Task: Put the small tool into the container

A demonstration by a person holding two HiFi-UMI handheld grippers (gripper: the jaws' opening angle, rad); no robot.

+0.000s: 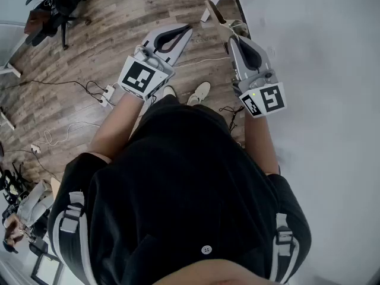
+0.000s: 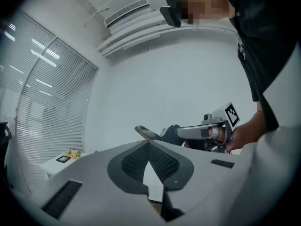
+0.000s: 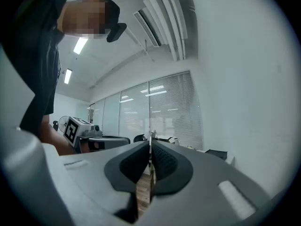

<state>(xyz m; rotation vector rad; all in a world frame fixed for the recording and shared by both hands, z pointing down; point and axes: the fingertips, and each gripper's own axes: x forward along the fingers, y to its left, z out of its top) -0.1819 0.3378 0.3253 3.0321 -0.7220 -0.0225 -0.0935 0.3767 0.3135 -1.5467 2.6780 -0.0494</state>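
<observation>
Neither a small tool nor a container shows in any view. In the head view the left gripper (image 1: 187, 28) is held out over the wooden floor with its jaws shut and nothing between them. The right gripper (image 1: 212, 9) is beside it, near the edge of a white table (image 1: 320, 70), also shut and empty. In the left gripper view the left gripper (image 2: 148, 143) has its jaws closed to a point, and the right gripper (image 2: 197, 132) is held level beyond them. The right gripper view shows the right gripper (image 3: 150, 143) with pads pressed together, and the left gripper (image 3: 94, 140) to its left.
Below me are the person's black shirt, forearms and shoes (image 1: 200, 91). Cables and a power strip (image 1: 107, 94) lie on the wooden floor (image 1: 119, 28). An office chair (image 1: 56, 5) stands at the far left. Window blinds (image 2: 42, 98) and a ceiling air conditioner (image 2: 126, 11) are behind.
</observation>
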